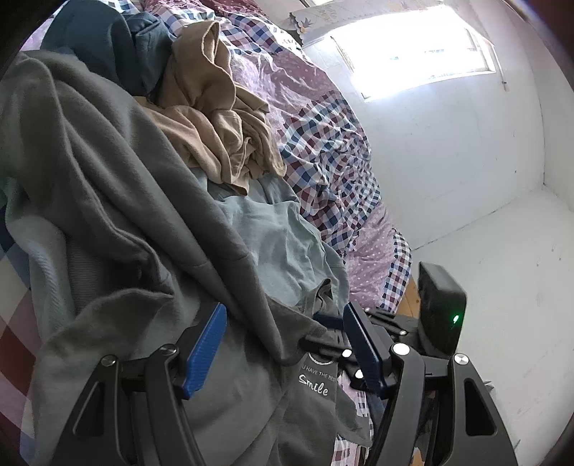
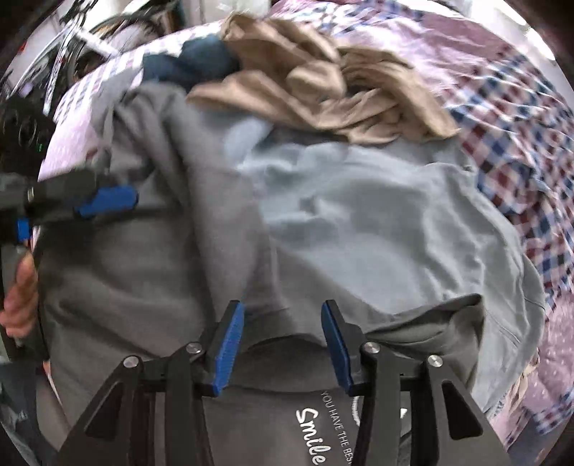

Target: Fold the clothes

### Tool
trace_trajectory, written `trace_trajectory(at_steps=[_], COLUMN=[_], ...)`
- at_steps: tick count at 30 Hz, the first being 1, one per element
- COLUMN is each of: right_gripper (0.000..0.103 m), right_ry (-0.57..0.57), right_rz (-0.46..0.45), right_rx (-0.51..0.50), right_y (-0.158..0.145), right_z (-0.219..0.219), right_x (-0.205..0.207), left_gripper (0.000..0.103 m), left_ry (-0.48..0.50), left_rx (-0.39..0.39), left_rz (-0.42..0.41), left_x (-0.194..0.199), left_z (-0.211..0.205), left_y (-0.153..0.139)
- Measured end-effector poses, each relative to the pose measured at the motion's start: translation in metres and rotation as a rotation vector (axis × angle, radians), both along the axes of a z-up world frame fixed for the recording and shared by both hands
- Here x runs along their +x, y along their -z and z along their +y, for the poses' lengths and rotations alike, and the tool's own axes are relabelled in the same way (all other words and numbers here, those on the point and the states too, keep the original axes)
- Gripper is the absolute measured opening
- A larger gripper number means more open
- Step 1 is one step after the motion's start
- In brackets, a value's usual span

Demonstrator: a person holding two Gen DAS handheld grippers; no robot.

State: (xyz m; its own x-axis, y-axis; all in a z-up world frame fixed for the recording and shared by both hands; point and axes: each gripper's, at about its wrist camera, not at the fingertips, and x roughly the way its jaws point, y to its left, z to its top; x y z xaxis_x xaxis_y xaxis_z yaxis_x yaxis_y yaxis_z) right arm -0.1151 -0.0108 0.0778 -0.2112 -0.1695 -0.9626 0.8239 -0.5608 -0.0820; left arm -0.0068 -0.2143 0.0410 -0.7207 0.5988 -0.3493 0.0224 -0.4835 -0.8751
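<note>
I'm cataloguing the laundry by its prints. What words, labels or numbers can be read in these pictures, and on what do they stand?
"Smile": large white script on the grey garment.
"U HAVE THE BEST": small white capitals above it in the left wrist view; the start is hidden by a fold.
"YOU HAVE THE BES": the same line in the right wrist view, cut off at the frame edge.
Sheet on the wall: marks too blurred to read.

A bed covered by a checked and dotted patchwork quilt (image 1: 333, 157) fills the frame's centre and left. On it lies a grey garment (image 1: 118, 200) at left, a pale blue garment (image 1: 280, 233) mid-frame, and a crumpled tan garment (image 1: 219, 118) with dark blue clothing (image 1: 107, 39) at upper left.
</note>
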Motion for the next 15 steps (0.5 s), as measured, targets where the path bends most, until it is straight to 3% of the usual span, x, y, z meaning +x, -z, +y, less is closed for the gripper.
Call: trace_trajectory(at_steps=[1, 2, 3, 6, 9, 15], right_gripper=[0.027, 0.009, 0.006, 0.006, 0.006, 0.005], right_ry=[-0.009, -0.008, -0.007, -0.003, 0.025, 0.130], right_rz=[-0.019, -0.020, -0.003, 0.054, 0.187, 0.595], right_rx=[0.006, 0.013, 0.024, 0.052, 0.082, 0.076], right_y=[0.002, 0.003, 0.000, -0.007, -0.025, -0.070], right_z=[0.000, 0.000, 0.000, -0.001, -0.004, -0.021], right_x=[0.001, 0.002, 0.002, 0.001, -0.009, -0.041], left_gripper=[0.072, 0.072, 0.072, 0.072, 0.072, 0.072], left_ry=[-0.003, -0.007, -0.012, -0.033, -0.047, -0.058], left_rx=[0.005, 0.010, 0.016, -0.021, -0.055, -0.040], left_rz=[-0.001, -0.002, -0.004, 0.000, 0.016, 0.010], left_x=[0.000, 0.000, 0.000, 0.003, 0.005, 0.005], left_z=[-0.001, -0.003, -0.005, -0.007, -0.009, -0.014], left_y=[0.000, 0.001, 0.001, -0.003, -0.008, -0.006])
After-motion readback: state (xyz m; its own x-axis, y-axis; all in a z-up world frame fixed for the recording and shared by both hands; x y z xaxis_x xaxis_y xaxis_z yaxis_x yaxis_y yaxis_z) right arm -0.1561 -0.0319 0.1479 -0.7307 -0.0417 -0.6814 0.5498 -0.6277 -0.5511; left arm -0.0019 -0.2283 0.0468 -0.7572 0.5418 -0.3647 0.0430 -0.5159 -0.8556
